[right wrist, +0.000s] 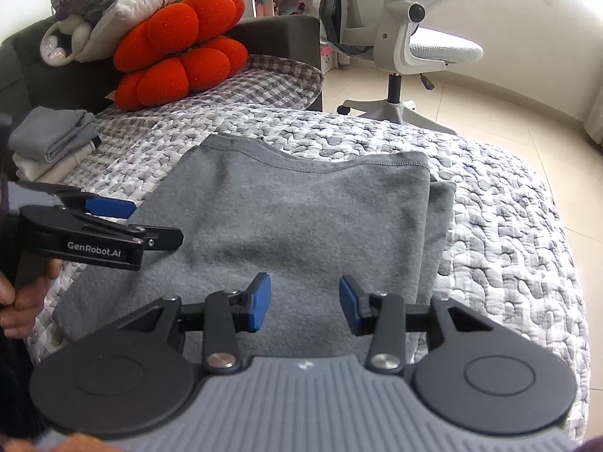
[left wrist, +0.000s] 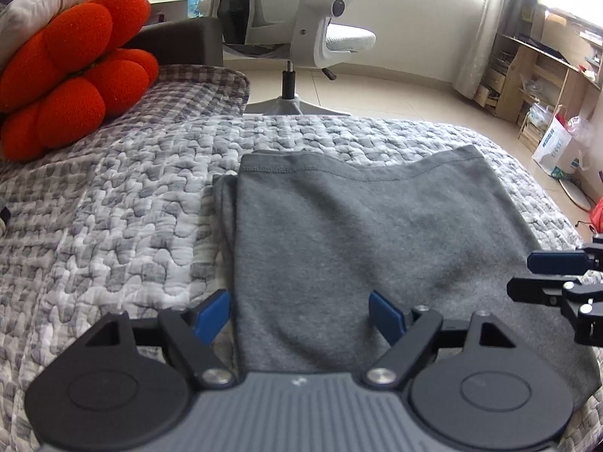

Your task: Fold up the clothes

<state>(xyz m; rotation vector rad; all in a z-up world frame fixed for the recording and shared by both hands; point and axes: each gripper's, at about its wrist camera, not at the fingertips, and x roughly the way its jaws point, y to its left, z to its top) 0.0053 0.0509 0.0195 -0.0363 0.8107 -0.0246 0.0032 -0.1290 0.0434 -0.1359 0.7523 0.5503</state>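
A grey garment point(left wrist: 358, 248) lay part-folded on the quilt point(left wrist: 124, 226) of a bed, its stitched hem at the far edge and both sides already turned in, a doubled layer showing along one side in each wrist view, so that it formed a narrow panel running from the person towards the office chair point(left wrist: 320, 34). Both grippers hung over the near end of that panel, angled down at it, a placement that suggested the person was about to take the near edge at two points and carry it up to the hem. The left gripper point(left wrist: 299, 316) stood with its blue pads wide apart, one pad over the garment's left margin and the other over its middle; nothing was held between them, and whether the tips brushed the cloth could not be told. The right gripper point(right wrist: 305, 303) was narrower, its jaws about half open above the fabric, also empty, with no fold pinched between the pads. In the right wrist view the left gripper reached in from the side, gripped by a hand point(right wrist: 22, 301) at the frame's edge. A stack of folded clothes point(right wrist: 54, 141) sat at the far corner of the bed beside a red cushion point(right wrist: 181, 52), apparently the place for finished pieces, which left the middle of the quilt free for the work in hand.
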